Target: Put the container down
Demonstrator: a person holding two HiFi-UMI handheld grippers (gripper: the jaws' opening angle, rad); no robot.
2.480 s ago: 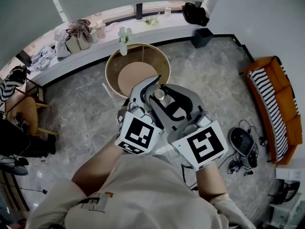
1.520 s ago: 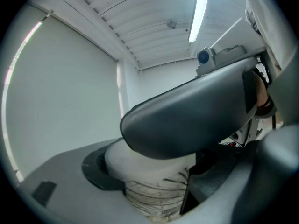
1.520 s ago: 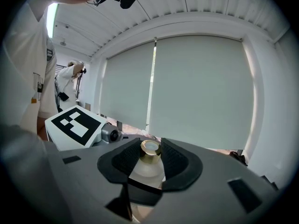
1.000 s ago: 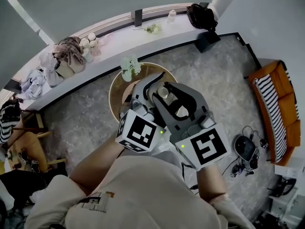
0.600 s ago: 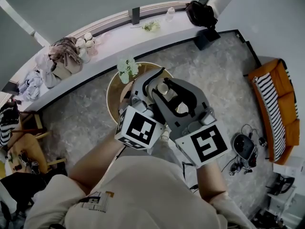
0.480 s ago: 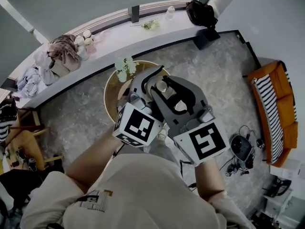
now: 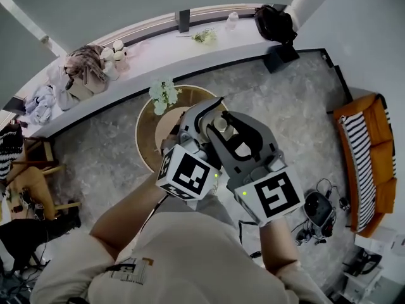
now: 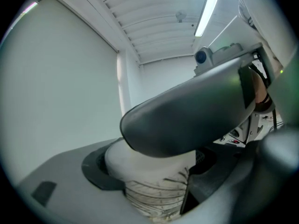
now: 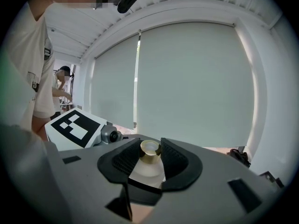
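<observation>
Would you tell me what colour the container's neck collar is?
Shiny gold collar on the frosted white container; right gripper view shows it best.

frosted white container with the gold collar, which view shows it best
The right gripper view: the frosted white container with the gold collar sits centred between the right gripper's pads, collar and shoulder plain. The left gripper view gives only a partly covered white side; the head view, a small top.

a small frosted white container (image 9: pixel 148 171) with a gold collar and an open mouth is held aloft. its neck is pinched by the right gripper (image 9: pixel 150 147), and its ribbed lower body is clasped by the left gripper (image 8: pixel 142 178).
</observation>
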